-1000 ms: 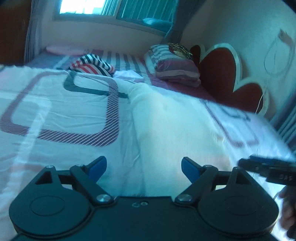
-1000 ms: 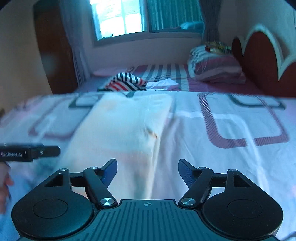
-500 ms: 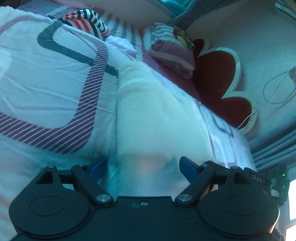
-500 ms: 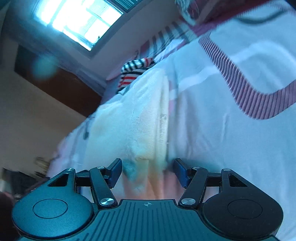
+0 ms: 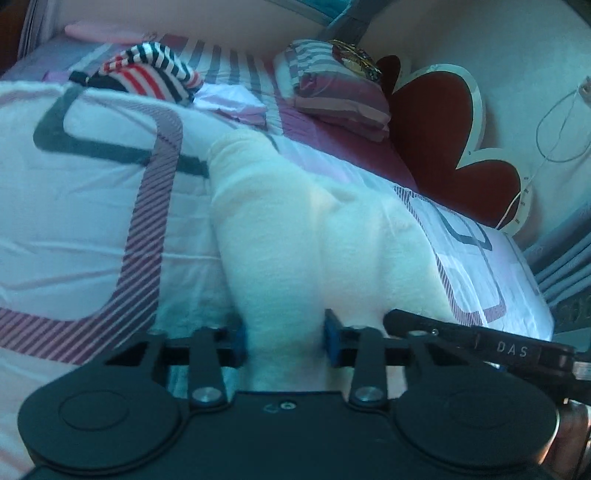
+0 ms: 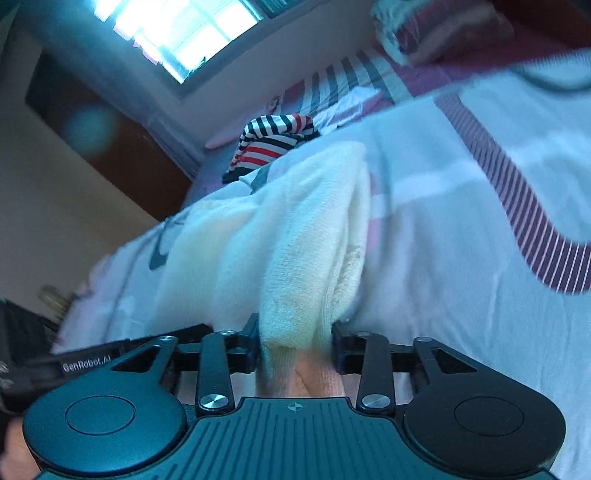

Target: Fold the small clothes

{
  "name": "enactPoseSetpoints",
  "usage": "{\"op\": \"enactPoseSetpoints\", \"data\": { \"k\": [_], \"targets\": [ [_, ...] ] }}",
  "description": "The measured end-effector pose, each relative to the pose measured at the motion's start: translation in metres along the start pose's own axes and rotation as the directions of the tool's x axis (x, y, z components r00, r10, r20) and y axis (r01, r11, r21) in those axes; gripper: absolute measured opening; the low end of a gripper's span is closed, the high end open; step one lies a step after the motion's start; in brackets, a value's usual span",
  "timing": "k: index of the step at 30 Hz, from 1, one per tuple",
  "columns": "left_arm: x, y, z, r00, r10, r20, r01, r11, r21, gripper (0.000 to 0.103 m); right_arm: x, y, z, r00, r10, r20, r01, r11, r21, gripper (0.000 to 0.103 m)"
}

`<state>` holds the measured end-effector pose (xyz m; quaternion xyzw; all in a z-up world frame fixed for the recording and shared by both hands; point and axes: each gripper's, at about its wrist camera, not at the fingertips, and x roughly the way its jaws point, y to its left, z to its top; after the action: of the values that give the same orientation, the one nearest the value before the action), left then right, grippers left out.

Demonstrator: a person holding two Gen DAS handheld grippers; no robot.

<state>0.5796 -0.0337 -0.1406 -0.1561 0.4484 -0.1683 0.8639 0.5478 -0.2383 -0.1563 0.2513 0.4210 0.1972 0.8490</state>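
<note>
A cream knit garment [image 5: 295, 229] lies lengthwise on the patterned bedspread [image 5: 92, 206]. My left gripper [image 5: 284, 341] is shut on its near edge, with cloth bunched between the blue pads. My right gripper [image 6: 295, 347] is shut on the same garment [image 6: 295, 229] at its near right corner. The right gripper's body shows in the left wrist view [image 5: 480, 339], and the left gripper's body shows in the right wrist view [image 6: 92, 363]. The near hem is hidden under both grippers.
A striped red, white and black garment [image 5: 147, 74] lies bunched at the far end of the bed, also in the right wrist view [image 6: 273, 144]. Stacked striped pillows [image 5: 340, 85] rest by the red headboard [image 5: 454, 147]. A window [image 6: 184, 33] is beyond.
Both grippers dropped to the garment's near edge and closed on it. A second ago they were open and above the bed.
</note>
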Motion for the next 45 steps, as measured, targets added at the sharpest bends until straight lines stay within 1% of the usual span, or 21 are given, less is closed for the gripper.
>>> {"op": "enactPoseSetpoints", "data": {
  "k": [3,7,9,11,13,16,18,23,26,27,29,30,31,33,34,37,40,42,43,44,45],
  "targets": [
    [-0.013,-0.007,-0.002,1.0,0.018,0.013,-0.018,0.999,0.035,0.03,-0.008,0.02,-0.005,0.999,-0.04,0.029,0.042,0.997,-0.066,0.031],
    [-0.036,-0.008,-0.006,0.999,0.022,0.026,-0.024,0.997,0.078,0.03,-0.018,0.045,-0.015,0.998,-0.04,0.052,0.046,0.993,-0.108,0.031],
    [-0.05,-0.004,-0.01,0.999,0.023,0.034,-0.026,0.995,0.091,0.03,-0.023,0.062,-0.023,0.997,-0.043,0.061,0.051,0.99,-0.133,0.031],
    [-0.064,0.002,-0.011,0.999,0.026,0.04,-0.03,0.994,0.104,0.03,-0.017,0.084,-0.029,0.997,-0.045,0.066,0.055,0.986,-0.155,0.031],
    [-0.08,0.012,-0.014,0.999,0.029,0.044,-0.034,0.993,0.116,0.03,-0.02,0.104,-0.041,0.997,-0.046,0.069,0.057,0.984,-0.168,0.031],
    [-0.109,0.035,-0.019,0.998,0.039,0.045,-0.044,0.992,0.121,0.03,-0.013,0.134,-0.056,0.997,-0.031,0.068,0.043,0.983,-0.179,0.031],
    [-0.13,0.055,-0.023,0.998,0.055,0.044,-0.06,0.99,0.125,0.03,-0.006,0.155,-0.068,0.998,-0.009,0.056,0.019,0.985,-0.174,0.031],
    [-0.18,0.11,-0.039,0.994,0.098,0.044,-0.102,0.989,0.103,0.03,0.026,0.212,-0.1,0.999,0.051,0.007,-0.049,0.983,-0.177,0.031],
    [-0.199,0.144,-0.054,0.995,0.097,0.025,-0.098,0.993,0.068,0.03,0.045,0.235,-0.12,0.997,0.077,-0.029,-0.081,0.981,-0.175,0.031],
    [-0.202,0.154,-0.059,0.996,0.088,0.011,-0.088,0.995,0.054,0.033,0.052,0.238,-0.128,0.996,0.079,-0.043,-0.085,0.982,-0.168,0.031],
    [-0.2,0.172,-0.068,0.996,0.092,-0.012,-0.091,0.995,0.037,0.044,0.064,0.236,-0.143,0.996,0.058,-0.072,-0.068,0.987,-0.148,0.031],
    [-0.197,0.181,-0.074,0.994,0.108,-0.008,-0.108,0.994,0.027,0.063,0.07,0.231,-0.149,0.997,0.026,-0.079,-0.037,0.99,-0.139,0.031],
    [-0.195,0.189,-0.078,0.994,0.11,-0.002,-0.11,0.994,0.014,0.069,0.076,0.221,-0.153,0.996,0.009,-0.085,-0.018,0.994,-0.109,0.031],
    [-0.195,0.201,-0.084,0.998,0.061,0.021,-0.061,0.998,-0.024,0.069,0.079,0.19,-0.157,0.993,0.086,-0.076,-0.082,0.995,0.052,0.031],
    [-0.195,0.201,-0.085,0.998,0.06,0.028,-0.06,0.998,-0.015,0.069,0.077,0.179,-0.157,0.992,0.11,-0.067,-0.104,0.99,0.098,0.031],
    [-0.193,0.194,-0.085,0.996,0.077,0.036,-0.078,0.997,0.018,0.069,0.076,0.174,-0.157,0.993,0.109,-0.046,-0.103,0.987,0.125,0.031],
    [-0.194,0.197,-0.085,0.997,0.065,0.034,-0.066,0.998,0.01,0.069,0.075,0.178,-0.157,0.996,0.08,-0.04,-0.076,0.992,0.103,0.032],
    [-0.197,0.198,-0.084,0.997,0.067,0.027,-0.067,0.998,0.009,0.067,0.076,0.183,-0.156,0.998,0.051,-0.038,-0.048,0.996,0.071,0.034],
    [-0.203,0.197,-0.084,0.996,0.075,0.037,-0.076,0.997,0.012,0.065,0.073,0.19,-0.155,0.999,0.03,-0.039,-0.028,0.998,0.057,0.035],
    [-0.21,0.194,-0.081,0.994,0.09,0.069,-0.092,0.995,0.027,0.063,0.068,0.2,-0.154,1.0,-0.004,-0.023,0.004,1.0,0.013,0.035],
    [-0.218,0.19,-0.079,0.988,0.103,0.112,-0.109,0.993,0.049,0.056,0.058,0.211,-0.15,0.998,-0.052,0.027,0.053,0.997,-0.052,0.035]
  ]
}}
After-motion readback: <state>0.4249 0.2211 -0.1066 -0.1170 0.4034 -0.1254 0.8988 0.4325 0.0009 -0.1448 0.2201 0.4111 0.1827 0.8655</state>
